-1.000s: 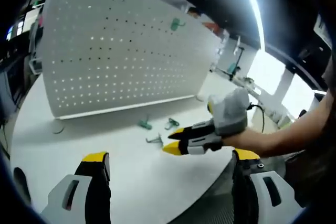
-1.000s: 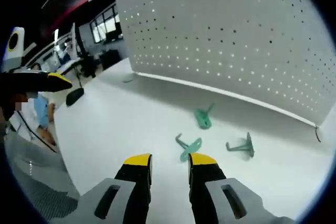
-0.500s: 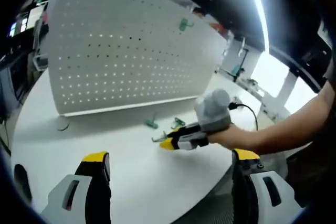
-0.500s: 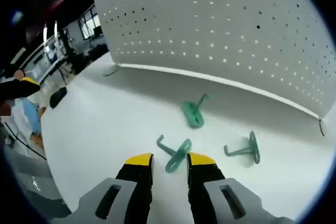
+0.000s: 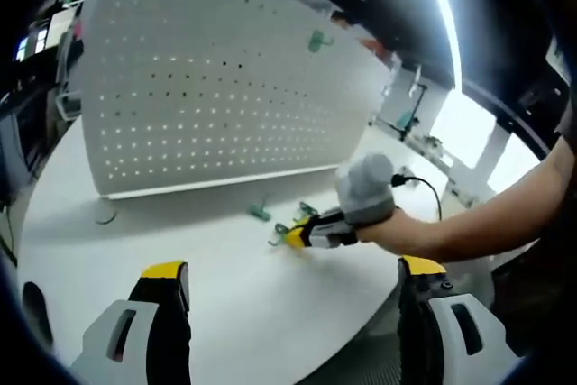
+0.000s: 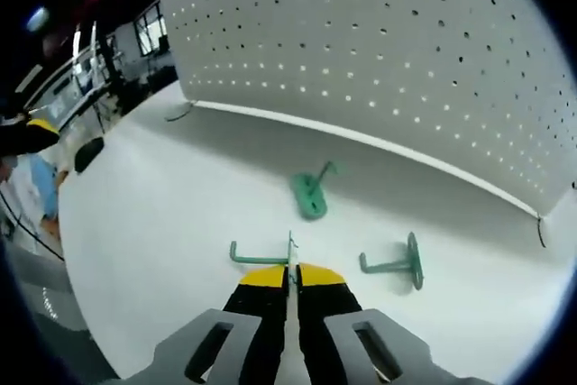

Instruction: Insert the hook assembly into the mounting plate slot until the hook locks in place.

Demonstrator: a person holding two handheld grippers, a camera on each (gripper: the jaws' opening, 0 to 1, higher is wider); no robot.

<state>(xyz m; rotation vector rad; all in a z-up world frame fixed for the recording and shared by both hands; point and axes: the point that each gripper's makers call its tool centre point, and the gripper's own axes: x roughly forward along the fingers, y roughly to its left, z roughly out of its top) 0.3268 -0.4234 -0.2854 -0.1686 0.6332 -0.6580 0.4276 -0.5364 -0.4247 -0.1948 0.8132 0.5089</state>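
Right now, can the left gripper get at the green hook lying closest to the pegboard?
Probably yes. The left gripper has its jaws wide open over bare table, and nothing lies between it and that green hook. The right gripper, shut on another hook, sits just beside the path.

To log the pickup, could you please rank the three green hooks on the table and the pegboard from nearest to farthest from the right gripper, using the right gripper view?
1. Gripped hook, pinched at the right gripper.
2. Right-hand hook, lying beside.
3. Middle hook, farther ahead.
4. Pegboard, standing behind them all.
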